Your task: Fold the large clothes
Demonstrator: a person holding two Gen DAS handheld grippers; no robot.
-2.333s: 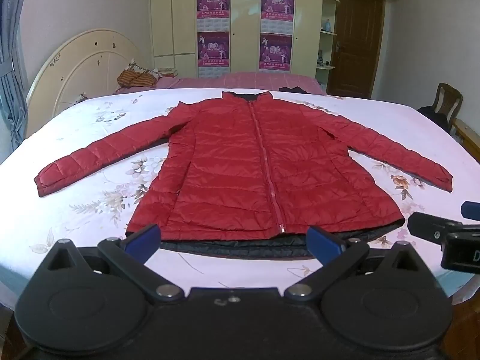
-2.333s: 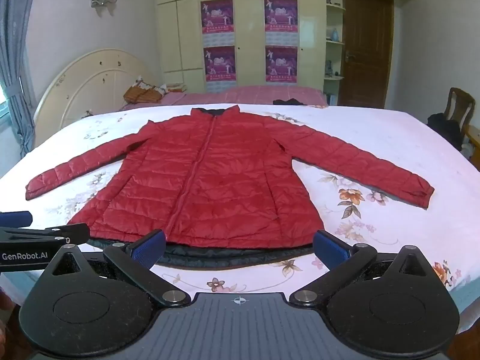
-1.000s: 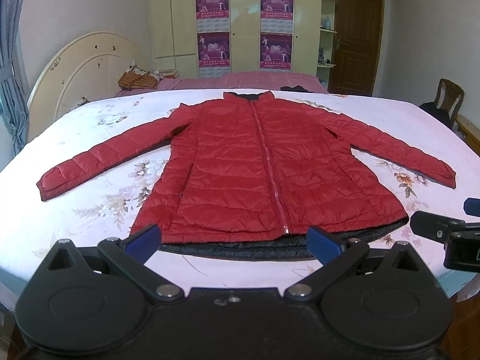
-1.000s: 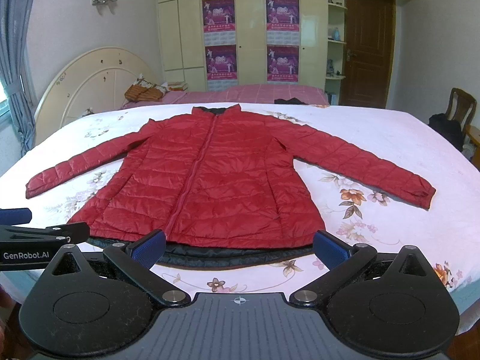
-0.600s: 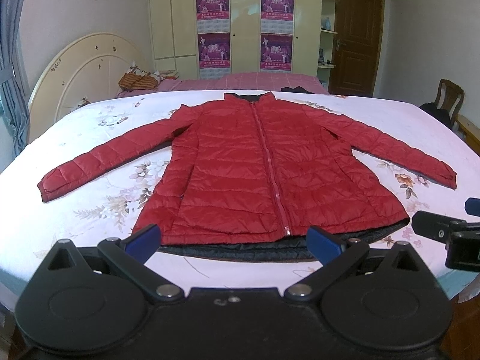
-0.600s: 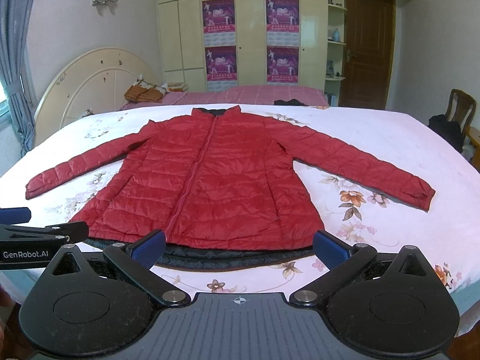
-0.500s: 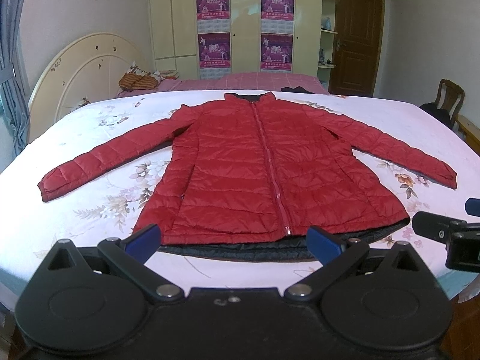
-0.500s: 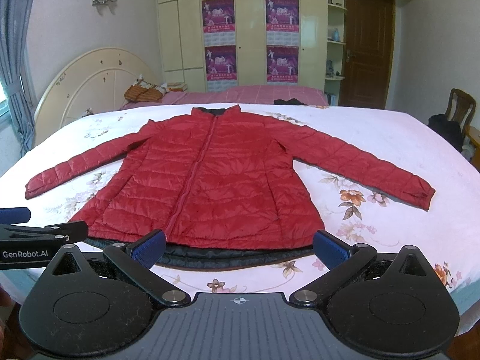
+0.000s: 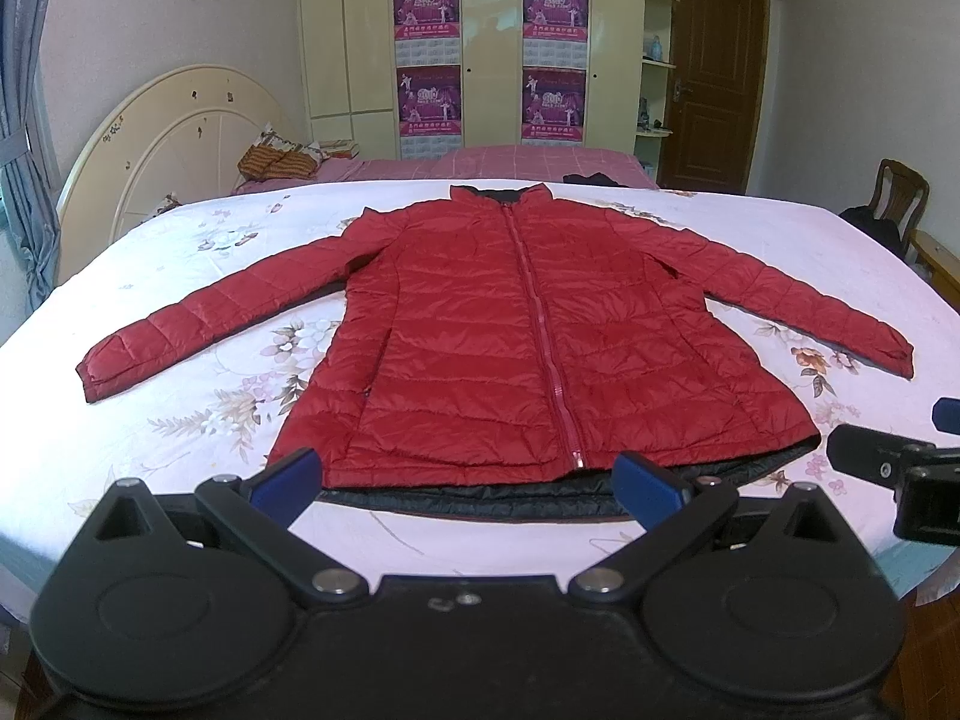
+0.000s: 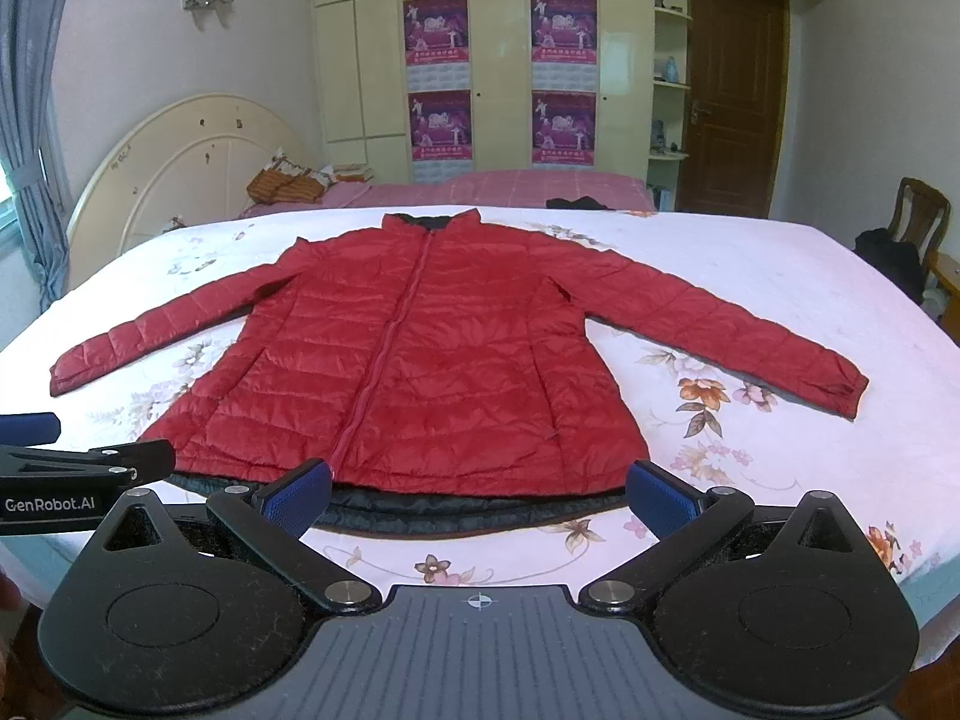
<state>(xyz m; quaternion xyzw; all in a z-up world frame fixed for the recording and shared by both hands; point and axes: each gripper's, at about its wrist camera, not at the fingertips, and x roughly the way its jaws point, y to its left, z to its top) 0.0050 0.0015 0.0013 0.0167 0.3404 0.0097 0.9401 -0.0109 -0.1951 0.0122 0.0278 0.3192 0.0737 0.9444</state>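
Note:
A red quilted jacket point(image 9: 516, 324) lies flat, zipped, front up on the floral sheet of the bed point(image 9: 180, 420), both sleeves spread out to the sides. Its dark lining shows along the near hem. It also shows in the right wrist view point(image 10: 420, 360). My left gripper point(image 9: 468, 480) is open and empty, hovering just before the near hem. My right gripper point(image 10: 480, 498) is open and empty, also just before the hem. Each gripper shows at the edge of the other's view.
A cream headboard point(image 9: 174, 138) stands at the left. A second bed with a pink cover point(image 9: 480, 159) lies behind. A wardrobe with posters point(image 9: 486, 48) and a brown door point(image 9: 714, 78) are at the back. A wooden chair point(image 9: 894, 204) stands at the right.
Both grippers stay open. The left view has drifted slightly, so the jacket sits a little higher and closer. The right view is nearly unchanged.

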